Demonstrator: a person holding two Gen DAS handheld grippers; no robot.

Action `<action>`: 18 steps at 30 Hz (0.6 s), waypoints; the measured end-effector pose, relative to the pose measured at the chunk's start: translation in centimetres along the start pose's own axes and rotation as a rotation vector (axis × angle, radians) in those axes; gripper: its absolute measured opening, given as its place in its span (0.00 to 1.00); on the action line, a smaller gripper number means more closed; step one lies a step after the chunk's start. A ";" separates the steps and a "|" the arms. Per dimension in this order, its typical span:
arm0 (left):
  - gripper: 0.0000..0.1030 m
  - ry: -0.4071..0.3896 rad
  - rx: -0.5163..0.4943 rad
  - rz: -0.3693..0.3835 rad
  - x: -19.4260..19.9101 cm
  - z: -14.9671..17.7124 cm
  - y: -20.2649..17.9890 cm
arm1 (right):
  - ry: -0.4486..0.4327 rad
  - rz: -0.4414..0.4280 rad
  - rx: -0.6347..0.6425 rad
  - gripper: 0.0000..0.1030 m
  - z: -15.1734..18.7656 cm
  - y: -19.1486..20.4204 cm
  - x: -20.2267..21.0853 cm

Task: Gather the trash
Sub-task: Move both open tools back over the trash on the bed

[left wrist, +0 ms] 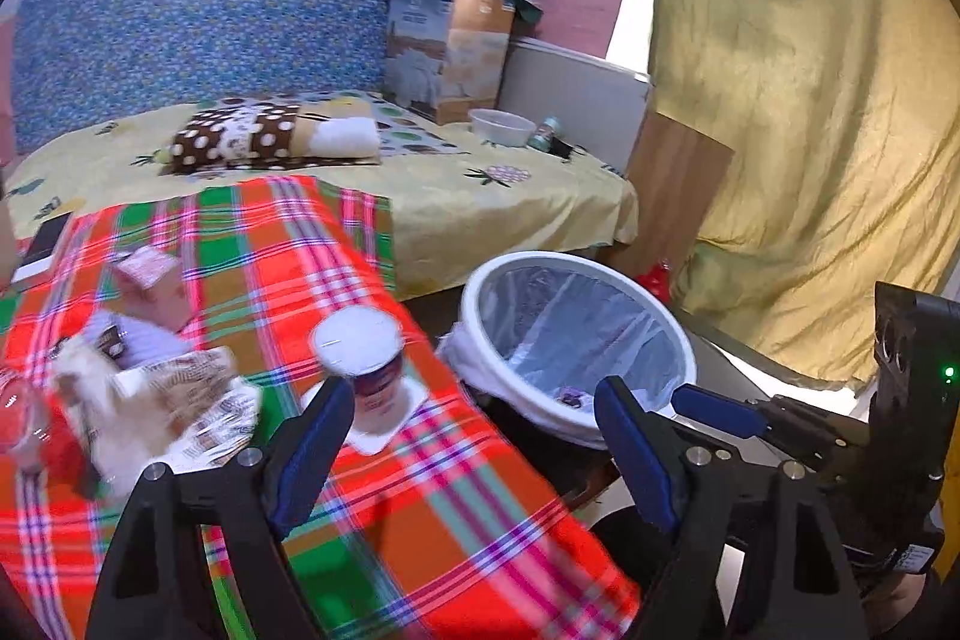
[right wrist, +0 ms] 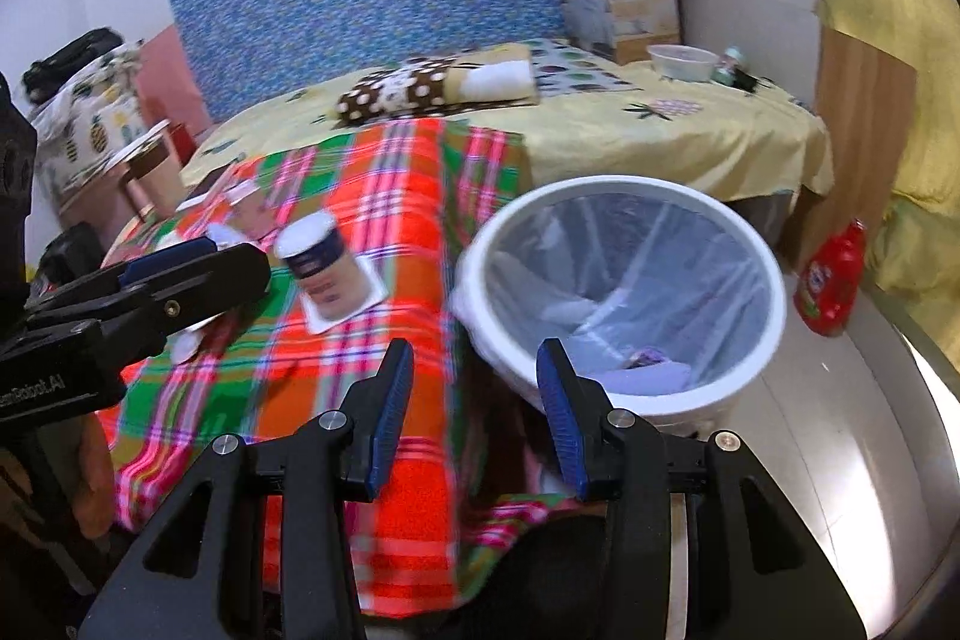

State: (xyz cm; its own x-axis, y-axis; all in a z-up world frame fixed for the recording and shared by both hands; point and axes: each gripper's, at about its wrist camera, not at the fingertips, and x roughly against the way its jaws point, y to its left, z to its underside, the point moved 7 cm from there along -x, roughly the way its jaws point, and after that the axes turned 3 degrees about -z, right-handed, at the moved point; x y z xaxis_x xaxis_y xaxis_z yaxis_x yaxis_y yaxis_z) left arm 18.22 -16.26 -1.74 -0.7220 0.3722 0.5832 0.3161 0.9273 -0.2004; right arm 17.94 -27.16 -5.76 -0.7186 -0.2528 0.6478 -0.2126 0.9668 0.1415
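The left gripper [left wrist: 468, 430] is held with fingers apart and empty above the plaid cloth [left wrist: 420, 490], just before the can [left wrist: 366, 364]. Crumpled wrappers [left wrist: 150, 400] lie left of the can. The right gripper [right wrist: 474, 400] is spread wide, empty, near the bin [right wrist: 624, 196], where some trash [right wrist: 651, 370] is seen.

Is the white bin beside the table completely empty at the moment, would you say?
No, the white bin already holds a few scraps at the bottom of its clear liner.
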 end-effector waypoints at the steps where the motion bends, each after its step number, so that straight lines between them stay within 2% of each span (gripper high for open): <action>1: 0.80 -0.001 0.007 -0.008 0.3 0.2 0.4 | 0.000 -0.013 0.011 0.44 0.0 0.6 0.0; 8: 0.80 -0.009 0.063 -0.071 2.6 2.3 3.8 | 0.004 -0.084 0.067 0.44 0.6 3.8 0.0; 10: 0.75 -0.008 0.075 -0.090 3.1 2.9 4.7 | 0.009 -0.100 0.074 0.44 0.8 4.4 -0.2; 18: 0.71 -0.009 0.126 -0.139 4.9 4.8 7.5 | 0.010 -0.115 0.100 0.44 1.4 6.0 -0.2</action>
State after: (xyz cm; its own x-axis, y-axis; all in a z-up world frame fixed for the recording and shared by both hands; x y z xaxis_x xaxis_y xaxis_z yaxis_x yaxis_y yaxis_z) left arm 14.07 -7.25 -4.16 -0.7591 0.2401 0.6050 0.1341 0.9673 -0.2155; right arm 15.89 -21.35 -6.12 -0.6794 -0.3612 0.6388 -0.3585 0.9229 0.1406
